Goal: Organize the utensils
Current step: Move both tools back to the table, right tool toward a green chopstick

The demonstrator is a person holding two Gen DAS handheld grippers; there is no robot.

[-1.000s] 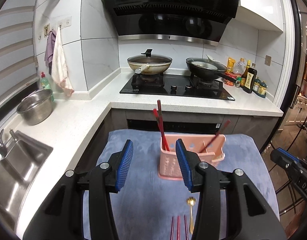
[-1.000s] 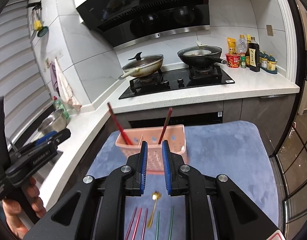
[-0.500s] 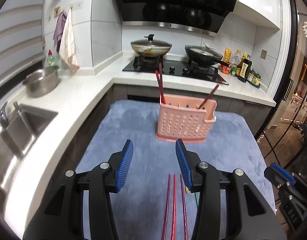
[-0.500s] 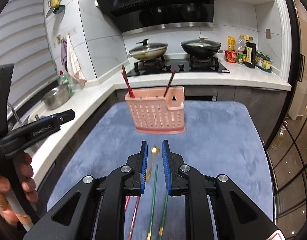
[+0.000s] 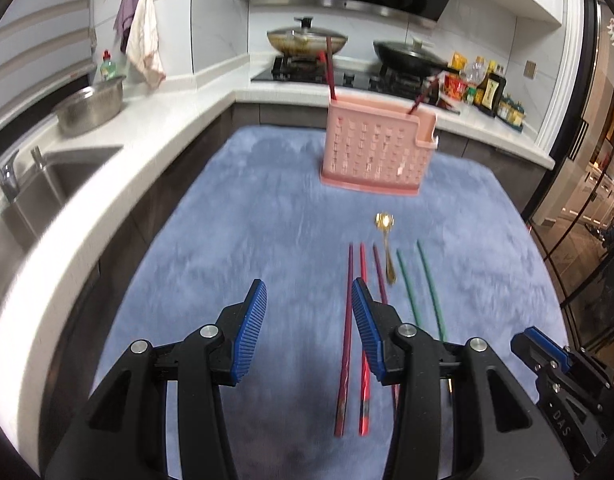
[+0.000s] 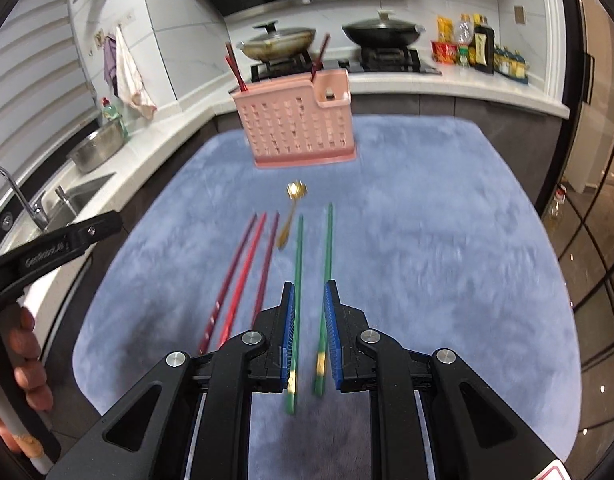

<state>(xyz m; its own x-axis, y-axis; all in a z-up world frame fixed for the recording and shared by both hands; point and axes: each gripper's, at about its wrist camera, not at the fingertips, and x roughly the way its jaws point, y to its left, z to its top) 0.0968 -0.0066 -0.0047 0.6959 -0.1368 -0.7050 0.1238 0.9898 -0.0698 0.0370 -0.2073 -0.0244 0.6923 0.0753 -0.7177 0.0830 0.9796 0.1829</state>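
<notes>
- Utensils lie on a blue mat that covers the worktop; all lie lengthwise, side by side, pointing toward a pink rack at the mat's far end.
- Rack: pink plastic with a grid of slots, upright; red chopsticks stick up from its left part and another from its right.
- Left gripper: jaws spread wide, holding nothing, above the mat just left of the loose red sticks.
- Right gripper: jaws narrowly parted, gripping nothing, with both green chopsticks seen between or just under them.
- Three red chopsticks lie left of the green pair.
- Gold spoon, smallest, lies between the red and green sticks, bowl toward the rack.
</notes>
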